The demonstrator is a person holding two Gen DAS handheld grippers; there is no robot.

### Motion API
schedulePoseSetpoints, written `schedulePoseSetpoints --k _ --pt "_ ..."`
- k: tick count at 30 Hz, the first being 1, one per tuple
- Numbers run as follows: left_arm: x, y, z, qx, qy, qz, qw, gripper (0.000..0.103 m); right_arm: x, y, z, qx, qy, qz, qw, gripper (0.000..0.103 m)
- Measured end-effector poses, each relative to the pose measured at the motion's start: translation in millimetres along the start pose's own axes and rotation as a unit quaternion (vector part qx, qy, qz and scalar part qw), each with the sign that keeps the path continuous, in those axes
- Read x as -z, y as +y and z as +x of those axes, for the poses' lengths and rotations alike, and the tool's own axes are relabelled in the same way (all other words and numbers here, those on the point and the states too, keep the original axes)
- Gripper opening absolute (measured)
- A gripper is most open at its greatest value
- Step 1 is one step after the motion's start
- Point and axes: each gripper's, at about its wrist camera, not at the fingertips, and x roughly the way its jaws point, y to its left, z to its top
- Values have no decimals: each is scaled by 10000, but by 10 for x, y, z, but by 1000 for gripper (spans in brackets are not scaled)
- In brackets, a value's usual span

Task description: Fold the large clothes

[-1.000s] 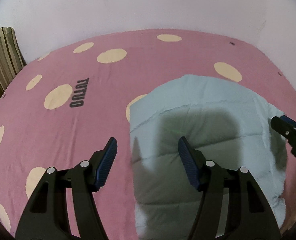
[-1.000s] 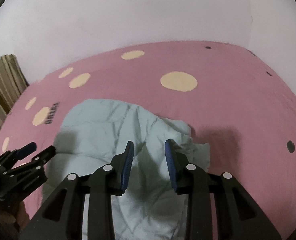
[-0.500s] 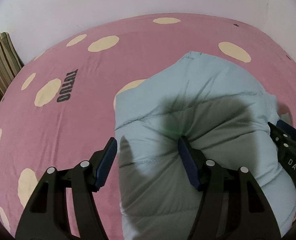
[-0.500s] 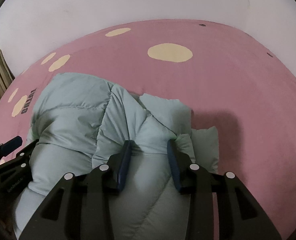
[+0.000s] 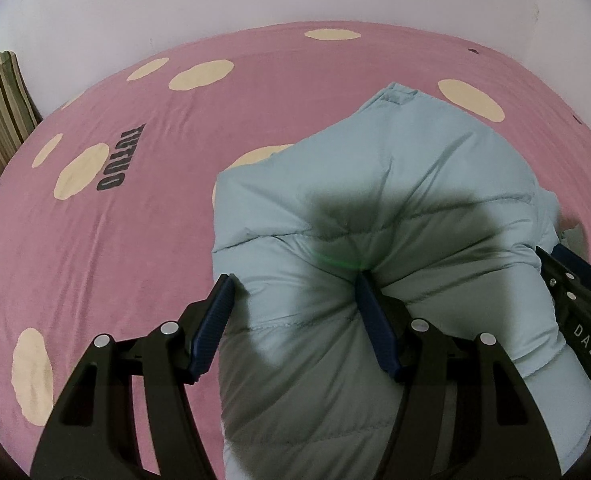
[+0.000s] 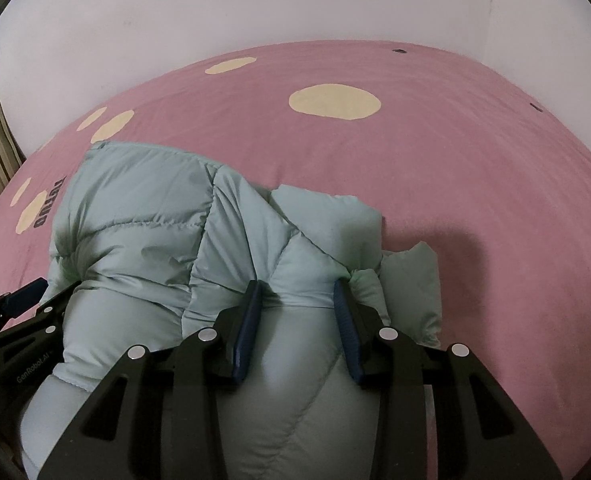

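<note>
Left wrist view: the left gripper point(image 5: 293, 294) stands wide, its 2 blue pads spread. The right pad point(image 5: 375, 332) presses into the puffy pale-blue jacket point(image 5: 395, 184); the left pad sits at the jacket's edge above the pink dotted sheet point(image 5: 135, 240). No squeeze shows.

Right wrist view: the right gripper point(image 6: 297, 300) has its jaws part-way closed, both pads pinching a bunched fold of the jacket point(image 6: 143, 208), which lies heaped on the sheet point(image 6: 455, 160). The left gripper point(image 6: 19, 312) shows at the left edge.
</note>
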Motion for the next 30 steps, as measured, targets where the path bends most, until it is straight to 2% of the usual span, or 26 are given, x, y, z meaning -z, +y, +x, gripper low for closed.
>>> schedulePoseSetpoints --k 10,20,22,24,27,28,30 --pt "72 1 29 -5 -220 -8 9998 64 13 1 -3 30 -97 -15 9999 38" --pt "7 9 -29 -27 -204 2 9998 63 45 46 2 156 -181 -94 9997 39" --pt "-19 33 -68 4 -204 -46 9998 67 38 40 -23 160 -230 -88 9996 39" --pt "-27 82 -99 -12 -187 -166 9997 73 22 22 -65 141 -243 -72 9996 42" --pt "-35 184 -185 120 -180 -332 9992 80 1 0 -206 149 -284 -26 9995 56" --pt "-34 222 -233 150 -195 -376 9990 81 -8 -10 -269 121 -300 14 9995 62" --pt "-25 265 -330 167 -218 -395 9988 81 -15 -21 -419 50 -374 86 9993 64"
